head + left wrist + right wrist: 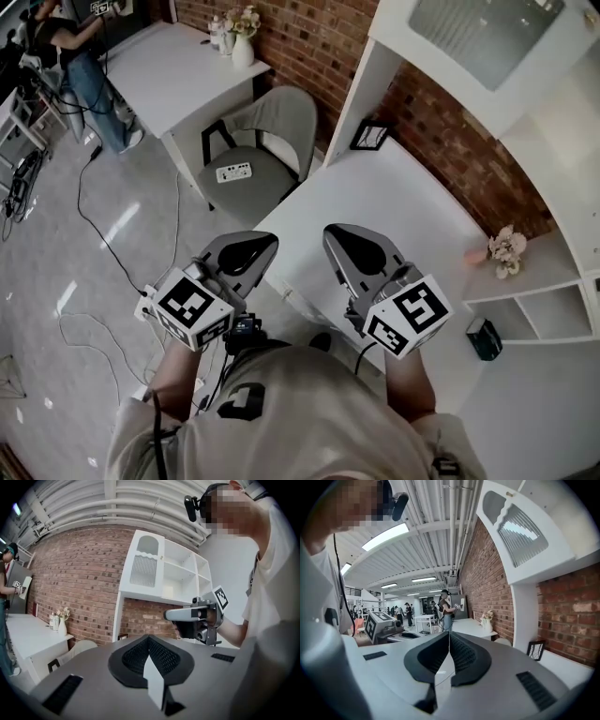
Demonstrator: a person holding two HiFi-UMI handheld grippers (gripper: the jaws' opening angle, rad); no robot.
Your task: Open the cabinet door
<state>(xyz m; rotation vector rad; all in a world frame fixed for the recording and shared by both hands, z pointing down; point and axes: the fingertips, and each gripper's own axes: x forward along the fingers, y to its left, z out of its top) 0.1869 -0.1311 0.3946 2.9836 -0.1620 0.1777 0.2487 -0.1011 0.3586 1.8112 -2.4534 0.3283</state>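
The white cabinet door (487, 33) with a ribbed glass panel hangs high at the upper right, above a white desk (394, 202). It also shows in the left gripper view (145, 564) and in the right gripper view (520, 531), where it stands closed. My left gripper (251, 246) and right gripper (349, 246) are held side by side over the desk's near edge, well short of the door. Both have their jaws together with nothing between them, as seen in the left gripper (149, 639) and right gripper (450, 637) views.
A grey chair (267, 141) with a power strip (233, 172) stands left of the desk. A picture frame (370, 136), a flower bunch (506, 248) and a dark box (485, 337) sit on the desk and shelves. Cables cross the floor (112, 225). A person (75, 56) stands far left.
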